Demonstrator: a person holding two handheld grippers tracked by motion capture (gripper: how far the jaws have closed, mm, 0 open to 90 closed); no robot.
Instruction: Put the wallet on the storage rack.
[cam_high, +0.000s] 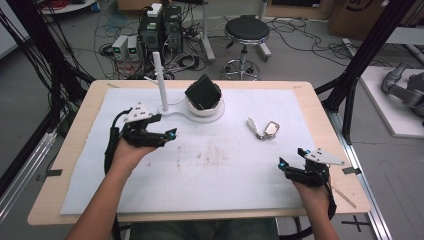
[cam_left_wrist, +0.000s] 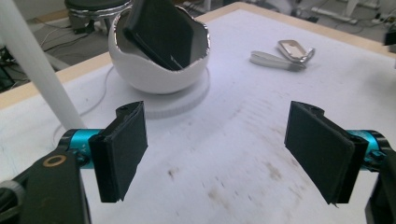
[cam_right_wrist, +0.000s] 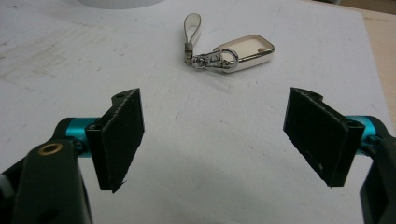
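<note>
Item count, table area:

- Grippers: 2, i.e. left gripper + right gripper; 2 black jaws ea.
- White bowl: 1, on round white base.
- Black wallet-type object: 1, tilted inside bowl.
- White upright post: 1, beside bowl.
- Key fob: 1, w/ 1 white strap clipped on.
- White mat: 1, over 1 wooden table.

Bkgd, floor level:

- Round stool: 1.
</note>
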